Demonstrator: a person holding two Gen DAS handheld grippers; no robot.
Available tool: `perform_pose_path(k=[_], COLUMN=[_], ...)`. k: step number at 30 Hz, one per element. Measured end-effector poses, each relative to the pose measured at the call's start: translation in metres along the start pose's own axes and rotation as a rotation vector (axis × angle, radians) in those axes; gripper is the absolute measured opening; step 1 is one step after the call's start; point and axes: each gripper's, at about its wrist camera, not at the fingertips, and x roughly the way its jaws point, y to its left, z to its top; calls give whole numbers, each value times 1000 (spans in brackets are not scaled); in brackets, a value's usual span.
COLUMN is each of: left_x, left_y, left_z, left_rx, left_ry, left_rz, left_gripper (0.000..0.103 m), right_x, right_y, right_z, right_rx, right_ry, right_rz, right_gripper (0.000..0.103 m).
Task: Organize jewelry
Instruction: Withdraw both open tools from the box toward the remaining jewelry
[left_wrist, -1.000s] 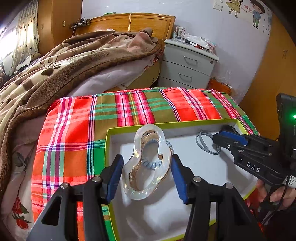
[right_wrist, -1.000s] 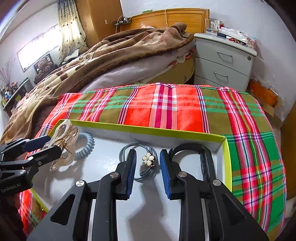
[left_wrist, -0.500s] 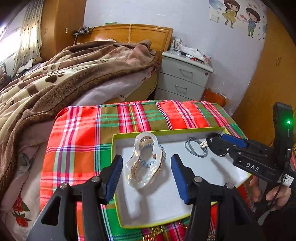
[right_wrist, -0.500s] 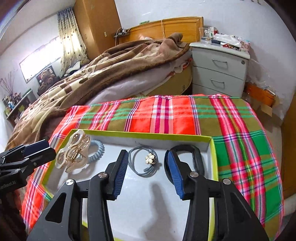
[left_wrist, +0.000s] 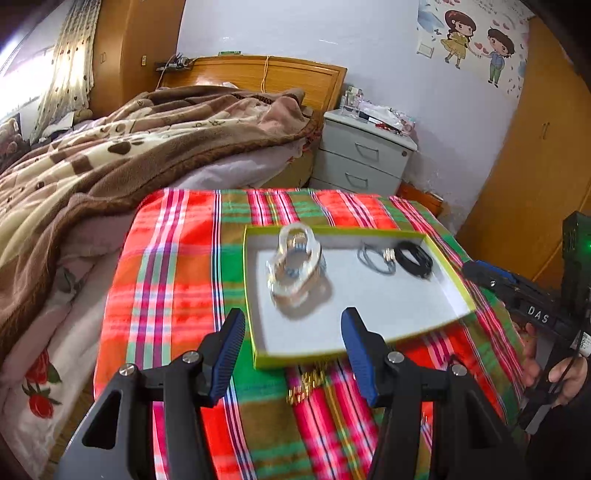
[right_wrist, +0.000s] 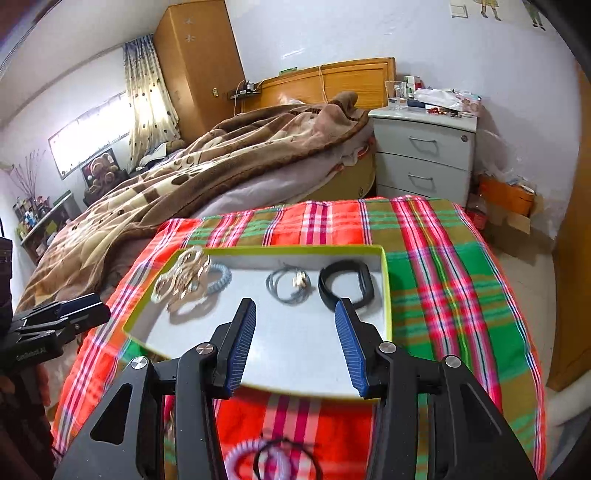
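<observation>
**Hair pieces sit in tray as both tongs hang open**

On the plaid-covered bench (right_wrist: 443, 258), a shallow white tray with a lime-green rim (right_wrist: 386, 280) holds a clear plastic claw clip (left_wrist: 295, 266), a grey hair tie (right_wrist: 290, 286) and a black band (right_wrist: 345, 284). Left tongs (left_wrist: 293, 345) and right tongs (right_wrist: 295, 339) gape empty, apart from everything. Pink coil tie (right_wrist: 240, 458) lies outside, nearer.

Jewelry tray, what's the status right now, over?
Left gripper and right gripper open, empty. Tray holds clear hair clip, grey hair tie, black band. Nothing in the way.
</observation>
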Motion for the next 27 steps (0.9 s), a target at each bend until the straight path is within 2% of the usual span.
perform_pose_path(k=[4, 13, 18, 27], left_x=[-3, 10, 27, 46], left_y=[1, -10, -15, -16], left_z=[-15, -42, -45, -44], left_rx=[-9, 55, 73, 91], left_ry=[18, 98, 145, 175], left_rz=[-15, -41, -22, 18], left_gripper=[56, 56, 56, 56], right_x=[-13, -31, -39, -41], right_y=[0, -7, -15, -39], right_z=[-14, -38, -50, -62], right_rx=[6, 19, 36, 96], right_ry=[-7, -3, 3, 24], right_rz=[1, -27, -44, -81], right_gripper=[46, 46, 46, 46])
